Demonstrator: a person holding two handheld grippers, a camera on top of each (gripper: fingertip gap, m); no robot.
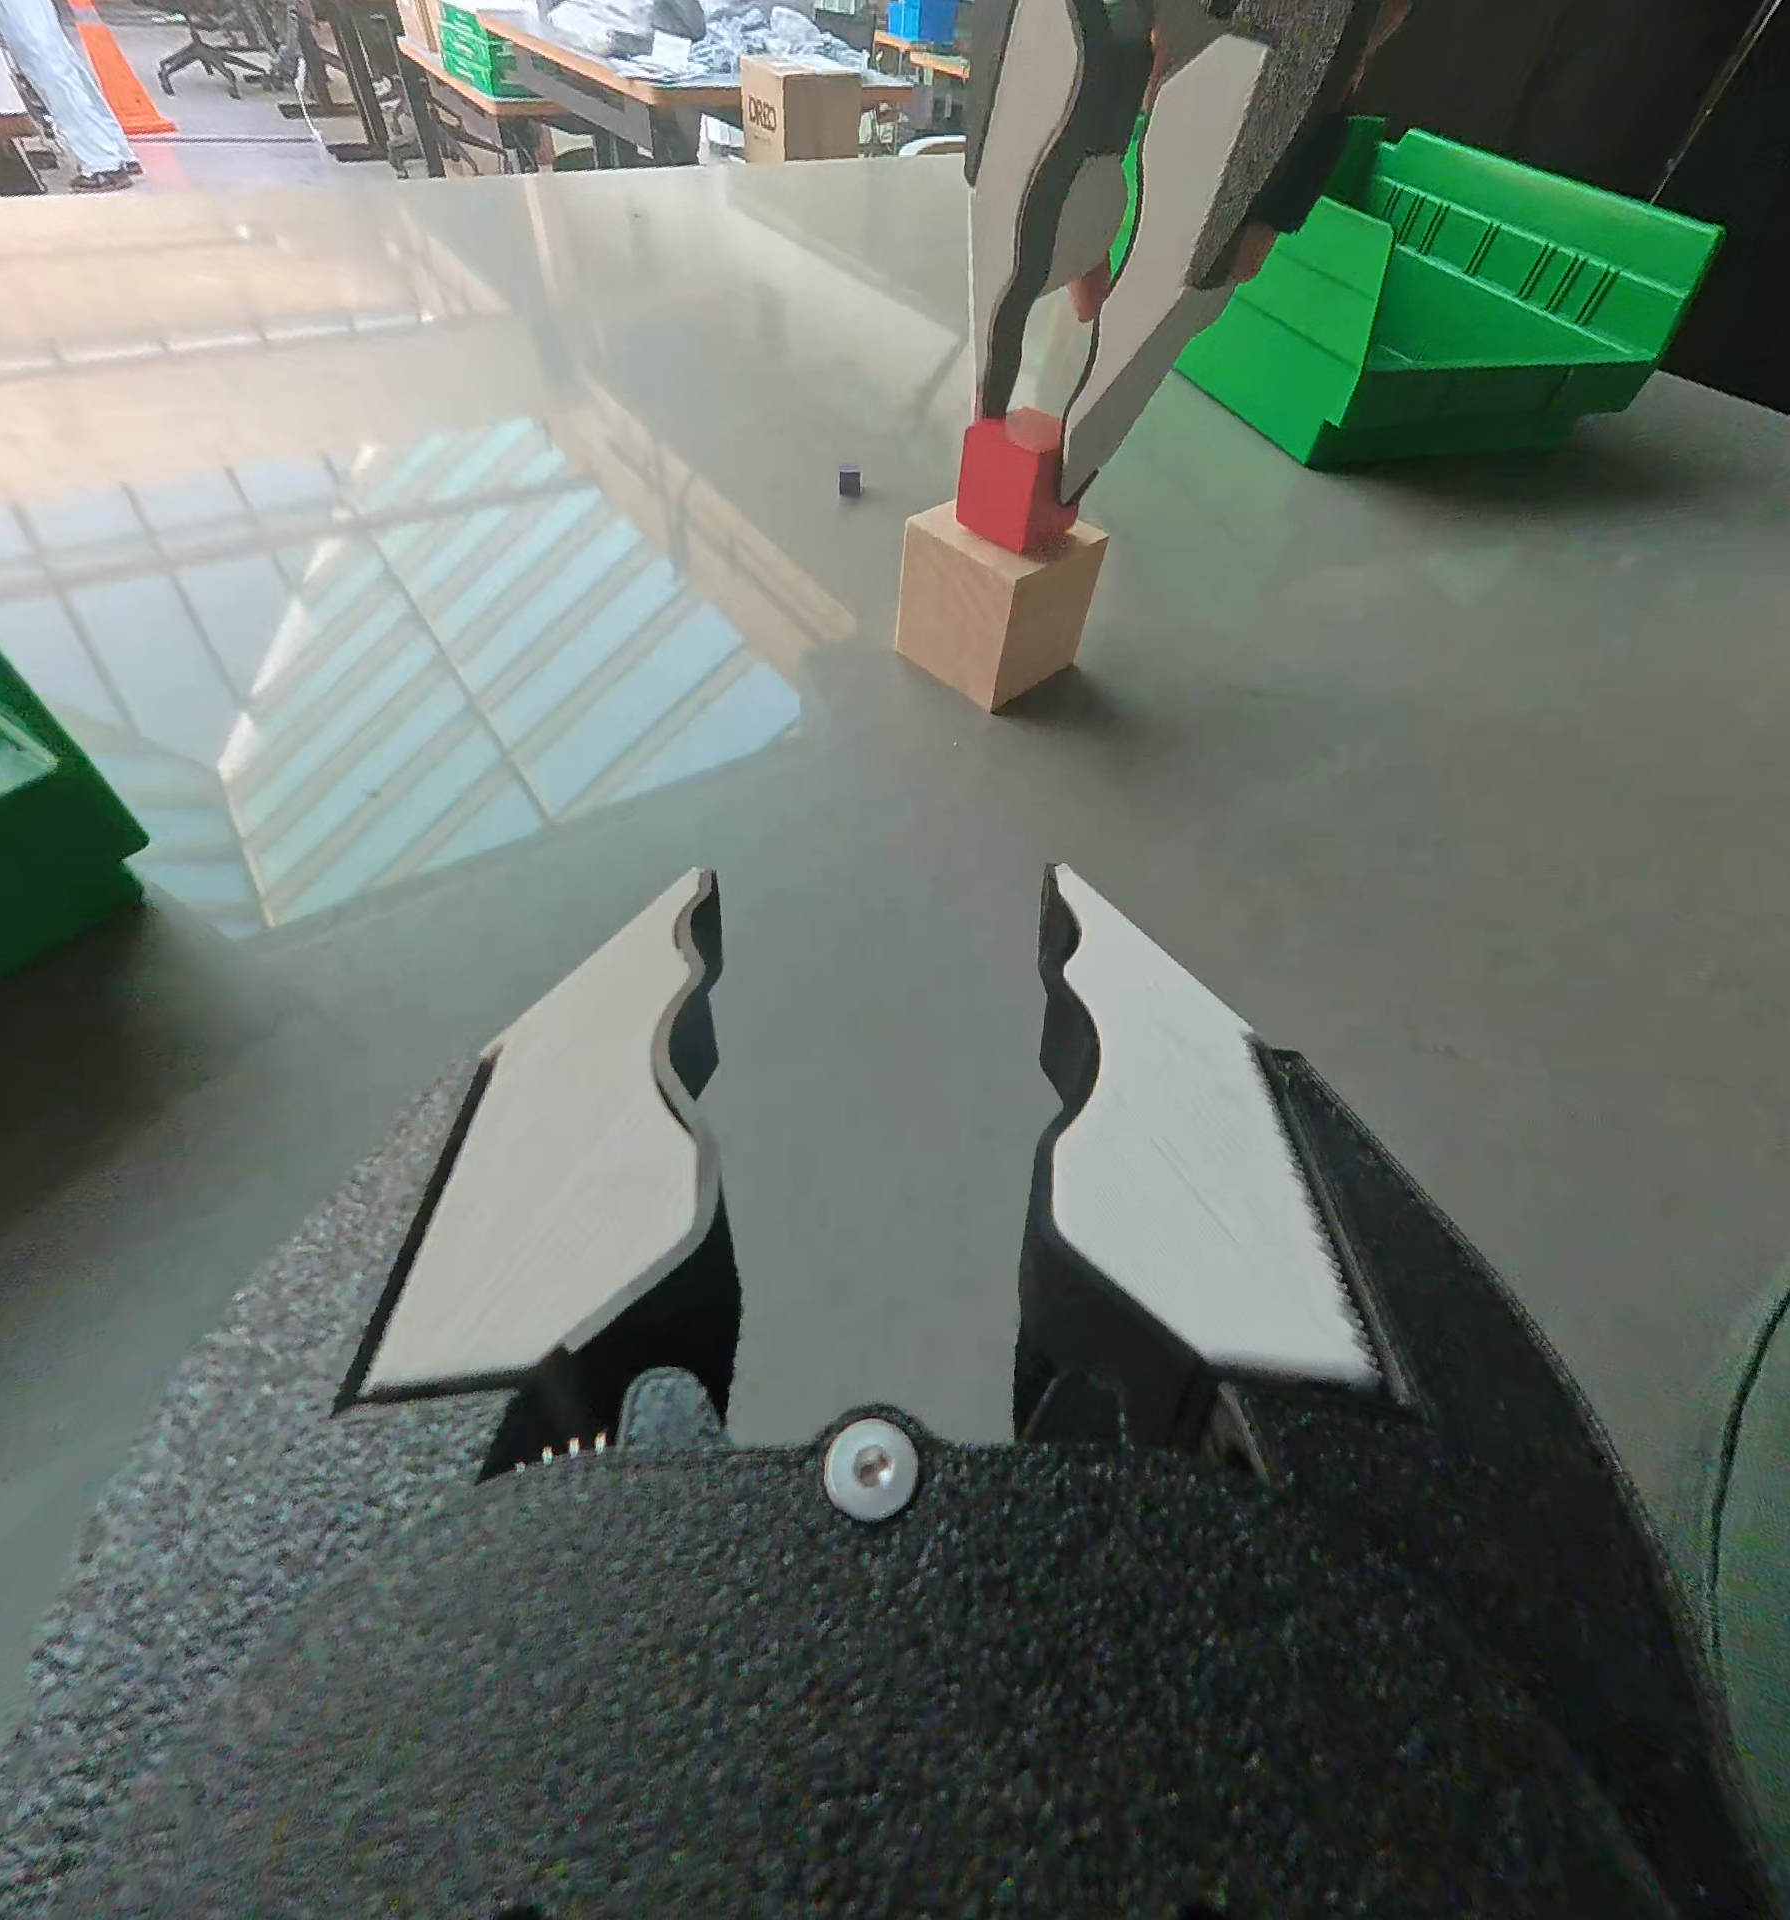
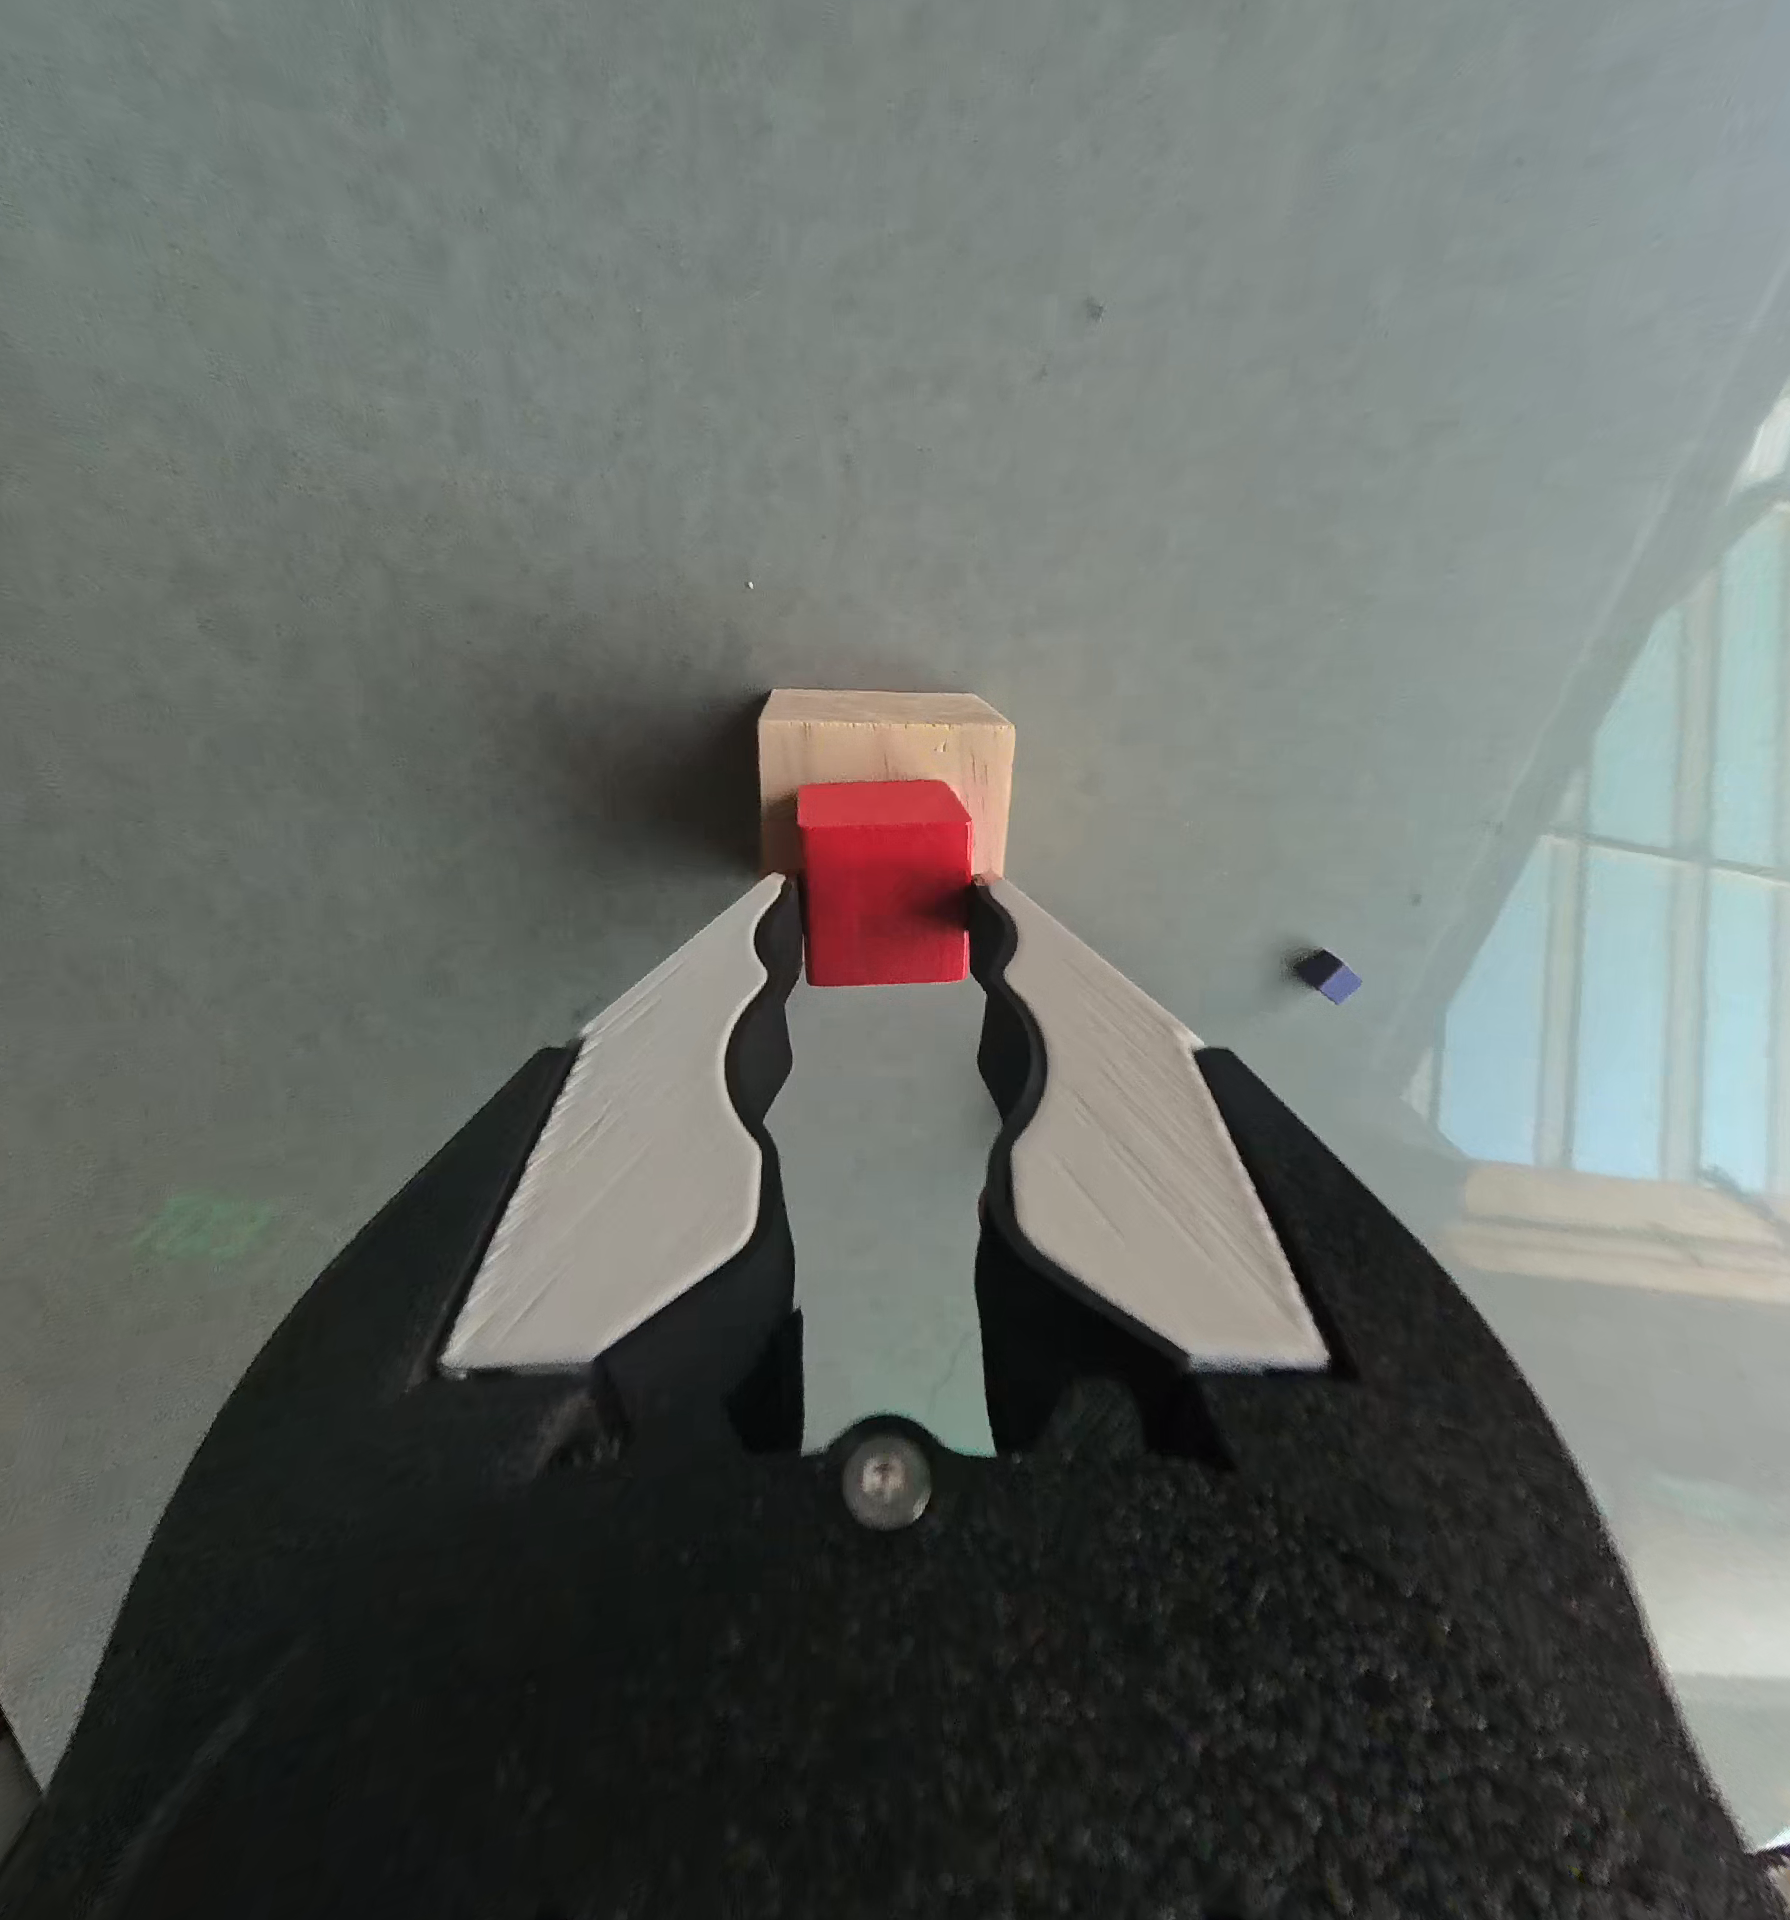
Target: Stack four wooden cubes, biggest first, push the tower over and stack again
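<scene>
Two cubes stand stacked on the grey counter: a red cube sits on top of a larger pale wooden cube, toward one edge of its top face. The right gripper comes down from above the wooden cube and its two white fingertips press on opposite sides of the red cube, so it is closed on it with only the cube's width between the jaws. The left gripper hovers over bare counter, on the near side of the wooden cube and well apart from it; its jaws are spread wide and hold nothing. A tiny dark blue cube lies on the counter near the wooden cube. Behind the wooden cube lies a green plastic bin, and another green bin is far to its left.
</scene>
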